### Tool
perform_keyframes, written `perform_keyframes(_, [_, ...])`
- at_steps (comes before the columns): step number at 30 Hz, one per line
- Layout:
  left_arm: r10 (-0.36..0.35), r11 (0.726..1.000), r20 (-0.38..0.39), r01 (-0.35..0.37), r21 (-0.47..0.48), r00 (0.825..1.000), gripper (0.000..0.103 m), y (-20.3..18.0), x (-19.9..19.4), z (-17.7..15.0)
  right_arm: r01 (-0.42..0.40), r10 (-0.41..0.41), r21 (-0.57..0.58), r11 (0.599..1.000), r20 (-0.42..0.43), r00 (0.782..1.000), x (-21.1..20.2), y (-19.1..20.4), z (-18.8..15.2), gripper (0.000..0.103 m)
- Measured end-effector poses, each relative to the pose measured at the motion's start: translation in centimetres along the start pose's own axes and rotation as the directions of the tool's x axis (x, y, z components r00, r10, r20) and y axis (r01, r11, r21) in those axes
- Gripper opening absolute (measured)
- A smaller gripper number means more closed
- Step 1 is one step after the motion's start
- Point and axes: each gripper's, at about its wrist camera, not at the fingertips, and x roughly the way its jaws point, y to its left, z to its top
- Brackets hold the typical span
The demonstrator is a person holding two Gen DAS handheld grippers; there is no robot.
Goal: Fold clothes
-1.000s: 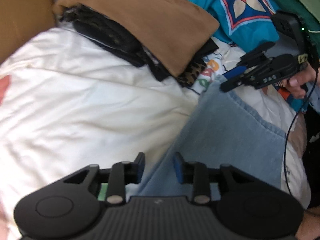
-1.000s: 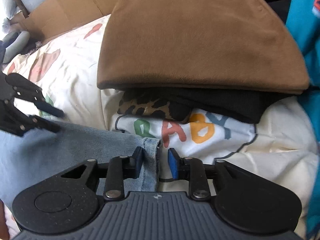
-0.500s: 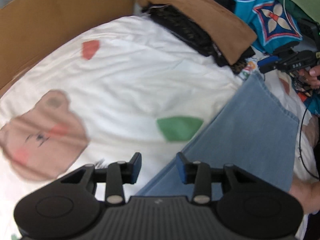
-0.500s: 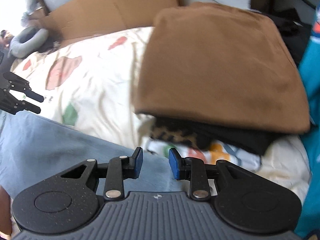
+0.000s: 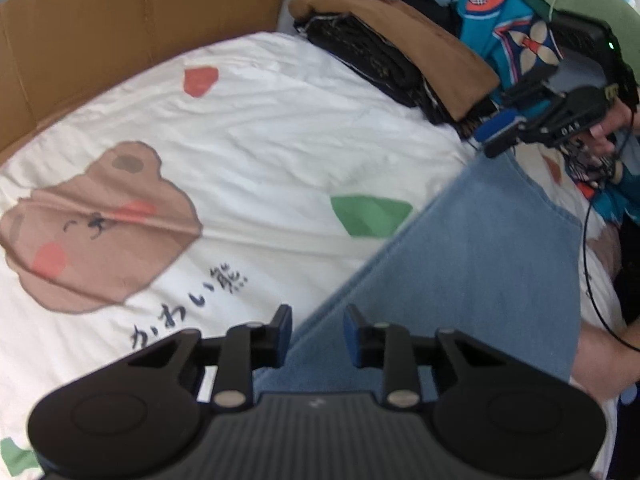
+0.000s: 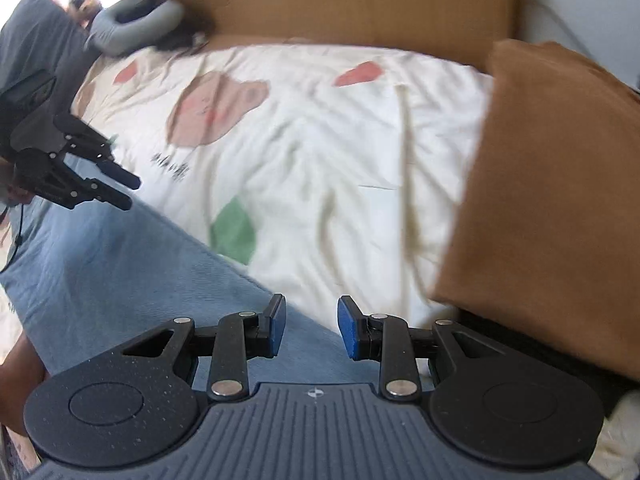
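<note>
Here the light-blue denim garment (image 5: 472,264) lies flat and smooth on the bedsheet (image 5: 280,128).

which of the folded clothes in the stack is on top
The brown garment tops the stack; the black one and the leopard-print piece lie under it. The blue denim lies apart, unstacked.

My view of the jeans (image 5: 472,272) cut off behind the left gripper (image 5: 316,334) body, their near end hidden, black folded clothes (image 5: 376,56) mostly buried under the brown garment (image 6: 560,200), right view blurred, sheet (image 6: 320,140) lettering there unreadable to me
</note>
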Motion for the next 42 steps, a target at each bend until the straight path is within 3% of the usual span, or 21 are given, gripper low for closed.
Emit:
perform_keyframes(5, [0.009, 1.0, -0.018, -0.009, 0.016, 1.0, 0.029, 0.5, 0.6, -1.2, -0.065, 0.061, -0.103, 0.993, -0.05, 0.997, 2.3, 2.6, 1.9, 0.035])
perform_keyframes(13, [0.046, 0.995, -0.064, -0.041, 0.086, 0.997, 0.029, 0.7, 1.5, -2.5, -0.164, 0.157, -0.212, 0.963, -0.052, 0.986, 6.2, 6.5, 3.3, 0.035])
perform_keyframes(17, [0.061, 0.995, -0.061, -0.056, 0.084, 0.996, 0.024, 0.9, 1.6, -2.8, -0.164, 0.148, -0.27, 0.949, -0.079, 0.986, 7.2, 7.5, 3.3, 0.035])
perform_keyframes(19, [0.085, 0.991, -0.058, -0.078, 0.111, 0.995, 0.014, 0.7, 1.6, -2.9, -0.17, 0.151, -0.27, 0.948, -0.088, 0.985, 7.7, 7.4, 3.3, 0.035])
perform_keyframes(25, [0.091, 0.99, -0.05, -0.085, 0.116, 0.995, 0.006, 0.6, 1.1, -3.3, -0.194, 0.172, -0.301, 0.934, -0.099, 0.98, 8.4, 7.5, 3.3, 0.035])
perform_keyframes(37, [0.071, 0.988, -0.054, -0.063, 0.139, 0.996, 0.004, -0.3, 0.4, -4.3, -0.231, 0.206, -0.332, 0.915, -0.109, 0.972, 9.0, 7.4, 3.5, 0.036])
perform_keyframes(42, [0.09, 0.984, -0.059, -0.08, 0.157, 0.994, 0.004, -0.5, 0.8, -4.5, -0.247, 0.208, -0.387, 0.888, -0.139, 0.968, 9.6, 8.2, 3.4, 0.036])
